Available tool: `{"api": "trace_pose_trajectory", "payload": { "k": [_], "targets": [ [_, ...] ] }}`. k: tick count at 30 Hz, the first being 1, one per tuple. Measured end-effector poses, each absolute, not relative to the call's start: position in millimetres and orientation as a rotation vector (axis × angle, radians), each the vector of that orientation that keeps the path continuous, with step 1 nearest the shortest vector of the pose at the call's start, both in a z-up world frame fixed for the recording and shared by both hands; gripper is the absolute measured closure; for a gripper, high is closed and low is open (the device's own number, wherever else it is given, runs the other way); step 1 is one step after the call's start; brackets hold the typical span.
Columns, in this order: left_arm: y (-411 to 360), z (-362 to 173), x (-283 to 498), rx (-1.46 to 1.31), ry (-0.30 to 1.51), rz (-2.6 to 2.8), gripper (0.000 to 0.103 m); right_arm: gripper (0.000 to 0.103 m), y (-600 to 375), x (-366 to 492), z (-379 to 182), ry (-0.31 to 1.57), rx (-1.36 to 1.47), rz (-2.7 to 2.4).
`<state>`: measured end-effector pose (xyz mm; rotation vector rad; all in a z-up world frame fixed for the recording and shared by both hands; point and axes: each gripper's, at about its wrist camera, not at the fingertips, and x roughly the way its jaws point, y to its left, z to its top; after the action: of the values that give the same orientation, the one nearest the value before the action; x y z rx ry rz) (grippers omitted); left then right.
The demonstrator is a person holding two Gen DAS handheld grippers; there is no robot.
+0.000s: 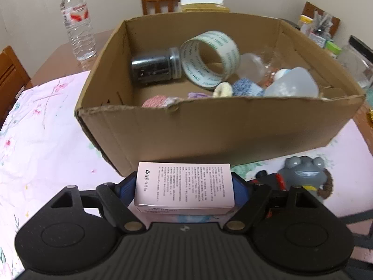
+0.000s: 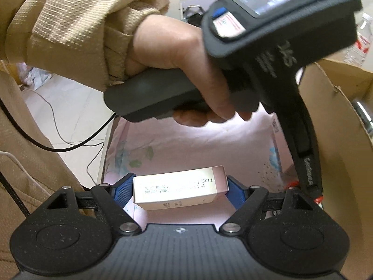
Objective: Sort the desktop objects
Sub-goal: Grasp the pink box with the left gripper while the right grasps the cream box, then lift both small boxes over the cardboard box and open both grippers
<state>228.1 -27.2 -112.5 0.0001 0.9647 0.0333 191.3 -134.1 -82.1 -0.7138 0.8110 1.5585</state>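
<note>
Two tools in view, each with a small printed carton between its blue pads. Left tool (image 1: pixel 184 187): jaws partly closed, both pads against the sides of one pink-white carton (image 1: pixel 185 187), held just in front of the near wall of one cardboard box (image 1: pixel 209 130). Right tool (image 2: pixel 179 190): jaws likewise partly closed on a second carton (image 2: pixel 179 190), left pad touching; contact on the right pad cannot be told for certain. Box contents, counted: one tape roll (image 1: pixel 209 58), one dark jar (image 1: pixel 155 66) on its side, one translucent bottle (image 1: pixel 293 84), several yarn pom-poms (image 1: pixel 244 87), partly hidden by the wall. On the table's floral cloth (image 1: pixel 46 140): one grey toy (image 1: pixel 303 172) to the box's right. One water bottle (image 1: pixel 77 21) stands upright behind the box on the left. In the right wrist view, one hand (image 2: pixel 177 53) grips the left tool's handle above the cloth.
</note>
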Motion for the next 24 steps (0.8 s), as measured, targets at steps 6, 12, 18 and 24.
{"api": "trace_pose_trajectory", "payload": {
  "k": [6,12,18,24],
  "targets": [
    [-30.9,-99.4,222.1,0.027,0.955,-0.022,0.022,0.018,-140.2,186.4,-72.6,0.804,-0.718,1.505],
    [-34.0,-85.7,214.8,0.04,0.956,-0.077,0.022,0.019,-145.4,181.1,-58.9,0.793,-0.729,1.443],
    [-36.9,-74.2,203.5,0.055,0.953,-0.123,0.023,0.019,-151.3,178.9,-43.8,0.776,-0.74,1.382],
    [-33.9,-51.7,194.3,0.069,0.924,-0.159,0.023,0.019,-161.8,178.8,-28.4,0.753,-0.76,1.329]
  ]
}}
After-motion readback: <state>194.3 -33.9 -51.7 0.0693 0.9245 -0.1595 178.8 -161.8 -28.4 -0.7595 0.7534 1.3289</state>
